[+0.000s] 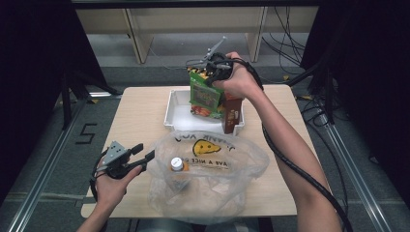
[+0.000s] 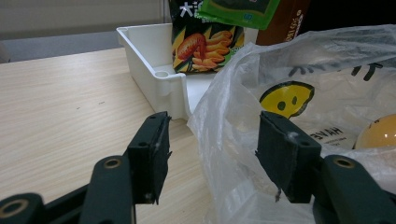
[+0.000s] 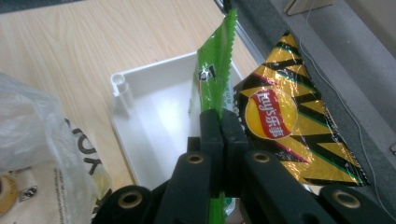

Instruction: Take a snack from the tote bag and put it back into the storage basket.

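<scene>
light wood-grain table [image 1: 135, 111], bare at left and far right; grey floor around, metal rails either side, black cables at right, pale cabinet legs behind. white tray [image 1: 175, 112] near far edge. right gripper [image 1: 211, 73] clenched on green snack packet [image 1: 203, 94], held upright over tray; yellow chip bag [image 3: 287, 123] just beside it. left gripper [image 1: 145, 155] released, jaws apart, one jaw against clear plastic bag [image 1: 241, 159] at near edge.
</scene>
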A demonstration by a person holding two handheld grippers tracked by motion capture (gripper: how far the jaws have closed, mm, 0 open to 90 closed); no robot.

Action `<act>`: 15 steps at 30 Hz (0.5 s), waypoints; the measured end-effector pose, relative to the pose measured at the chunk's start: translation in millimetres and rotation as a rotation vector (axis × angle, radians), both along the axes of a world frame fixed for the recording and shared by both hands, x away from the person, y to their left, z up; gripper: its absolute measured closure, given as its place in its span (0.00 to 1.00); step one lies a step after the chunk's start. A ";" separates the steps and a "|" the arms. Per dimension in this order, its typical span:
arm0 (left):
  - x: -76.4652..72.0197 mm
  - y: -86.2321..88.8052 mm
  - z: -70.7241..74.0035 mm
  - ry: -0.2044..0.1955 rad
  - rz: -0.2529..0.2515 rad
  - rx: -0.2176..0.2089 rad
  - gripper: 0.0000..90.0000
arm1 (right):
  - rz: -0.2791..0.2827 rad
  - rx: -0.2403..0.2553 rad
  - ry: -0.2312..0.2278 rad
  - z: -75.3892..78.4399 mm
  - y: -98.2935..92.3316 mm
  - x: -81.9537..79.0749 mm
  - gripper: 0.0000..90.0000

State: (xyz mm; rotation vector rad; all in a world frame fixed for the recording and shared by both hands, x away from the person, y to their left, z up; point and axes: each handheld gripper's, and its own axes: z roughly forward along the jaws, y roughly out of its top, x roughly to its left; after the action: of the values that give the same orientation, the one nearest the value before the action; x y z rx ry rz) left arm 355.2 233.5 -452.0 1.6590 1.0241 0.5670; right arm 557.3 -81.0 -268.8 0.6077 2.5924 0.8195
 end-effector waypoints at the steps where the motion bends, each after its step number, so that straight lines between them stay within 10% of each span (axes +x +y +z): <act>1: -0.3 0.2 0.0 0.001 0.001 0.000 0.49 | 0.007 -0.005 0.000 -1.9 0.6 2.0 1.00; 15: -1.7 0.8 -0.4 -0.001 0.003 -0.003 0.49 | -0.023 -0.044 0.034 -31.0 5.5 18.2 1.00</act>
State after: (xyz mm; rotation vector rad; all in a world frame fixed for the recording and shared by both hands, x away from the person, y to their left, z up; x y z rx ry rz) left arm 353.4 234.3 -452.4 1.6547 1.0265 0.5675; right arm 575.5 -75.5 -299.9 0.6422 2.6215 0.7489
